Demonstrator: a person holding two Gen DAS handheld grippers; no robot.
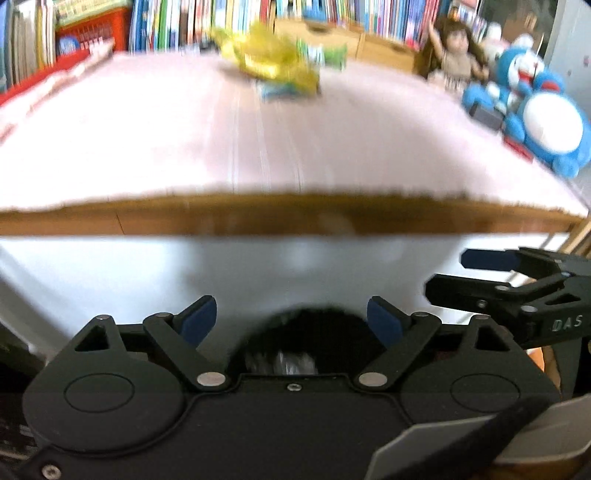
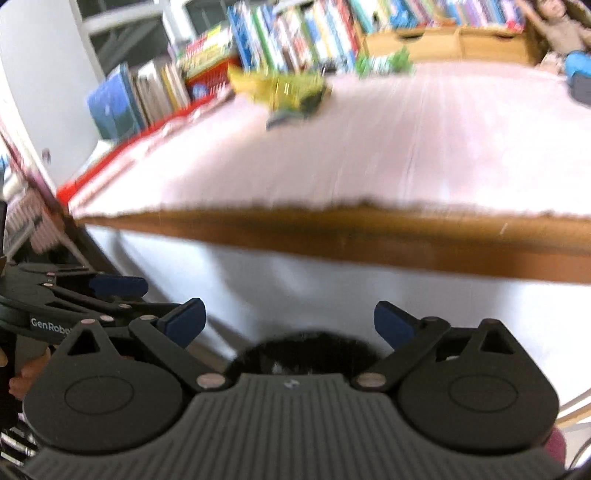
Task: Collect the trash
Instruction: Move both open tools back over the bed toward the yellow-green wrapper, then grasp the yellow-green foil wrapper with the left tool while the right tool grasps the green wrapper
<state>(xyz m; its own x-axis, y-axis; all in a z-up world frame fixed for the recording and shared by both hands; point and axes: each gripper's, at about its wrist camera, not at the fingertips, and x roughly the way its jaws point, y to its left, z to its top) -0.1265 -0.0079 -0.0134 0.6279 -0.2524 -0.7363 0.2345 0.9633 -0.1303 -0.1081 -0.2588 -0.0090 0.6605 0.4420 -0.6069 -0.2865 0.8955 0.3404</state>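
I judge the collecting as not yet started: both of my grippers are empty and sit below and in front of the bench, well short of any trash. My left gripper has its jaws spread wide with nothing between them, and my right gripper is likewise released and bare. The trash lies at the far side of the pink bench top: a crumpled yellow wrapper with a bluish scrap under its near edge, and just behind it a small green-and-white packet; motion blur keeps me from telling what each piece is or whether they touch. I see no bin or bag in either view, so where the trash should go is unknown to me. All of the picking up is left. For room, the middle of the bench top between its brown front edge and the wrapper looks bare, a clear lane straight ahead. The sides are crowded: a red tray and a row of books run along the left and back, while blue plush toys and a doll stand at the right. I must first rise over the front edge, which is level with my fingers.
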